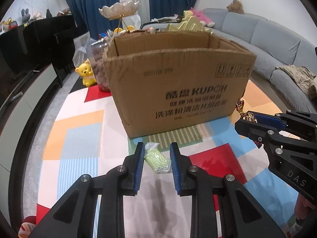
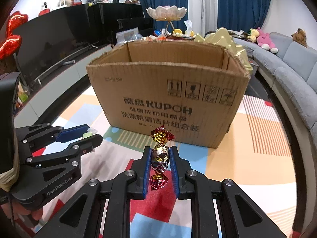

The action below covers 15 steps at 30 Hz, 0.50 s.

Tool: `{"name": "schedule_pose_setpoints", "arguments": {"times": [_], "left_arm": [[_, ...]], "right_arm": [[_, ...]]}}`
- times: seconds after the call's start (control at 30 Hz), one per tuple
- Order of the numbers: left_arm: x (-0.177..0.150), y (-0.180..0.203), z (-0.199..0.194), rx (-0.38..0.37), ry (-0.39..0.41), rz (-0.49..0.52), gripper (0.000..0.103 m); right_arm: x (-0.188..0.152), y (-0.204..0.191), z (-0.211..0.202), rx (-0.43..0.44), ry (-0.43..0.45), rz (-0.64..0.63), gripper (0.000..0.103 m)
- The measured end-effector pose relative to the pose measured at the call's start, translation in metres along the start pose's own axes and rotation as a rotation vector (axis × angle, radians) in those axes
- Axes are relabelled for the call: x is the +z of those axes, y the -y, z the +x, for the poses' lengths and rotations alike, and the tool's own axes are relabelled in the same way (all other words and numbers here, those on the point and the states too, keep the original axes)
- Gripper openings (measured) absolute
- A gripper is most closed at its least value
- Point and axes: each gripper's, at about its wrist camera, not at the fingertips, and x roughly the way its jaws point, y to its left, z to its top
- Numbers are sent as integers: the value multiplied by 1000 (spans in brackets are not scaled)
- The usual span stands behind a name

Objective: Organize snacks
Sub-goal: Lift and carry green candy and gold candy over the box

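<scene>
An open brown cardboard box printed KUPOH stands on the colourful mat, also in the right wrist view. My left gripper holds a pale green wrapped snack between its blue pads; it also shows at the left of the right wrist view, where the green snack peeks out. My right gripper is shut on a red-and-gold foil candy, in front of the box. It also appears in the left wrist view with the candy.
A colourful patterned mat covers the surface. A yellow bear figure and a jar of nuts stand left of the box. A gold tray and a tiered glass dish are behind it. A grey sofa curves along the right.
</scene>
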Motion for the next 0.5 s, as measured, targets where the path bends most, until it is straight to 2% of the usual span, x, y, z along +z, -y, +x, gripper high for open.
{"name": "schedule_pose_setpoints", "arguments": {"times": [0.5], "left_arm": [[24, 13, -43, 16, 50, -25, 26]], "right_arm": [[16, -3, -37, -14, 71, 6, 20]]}}
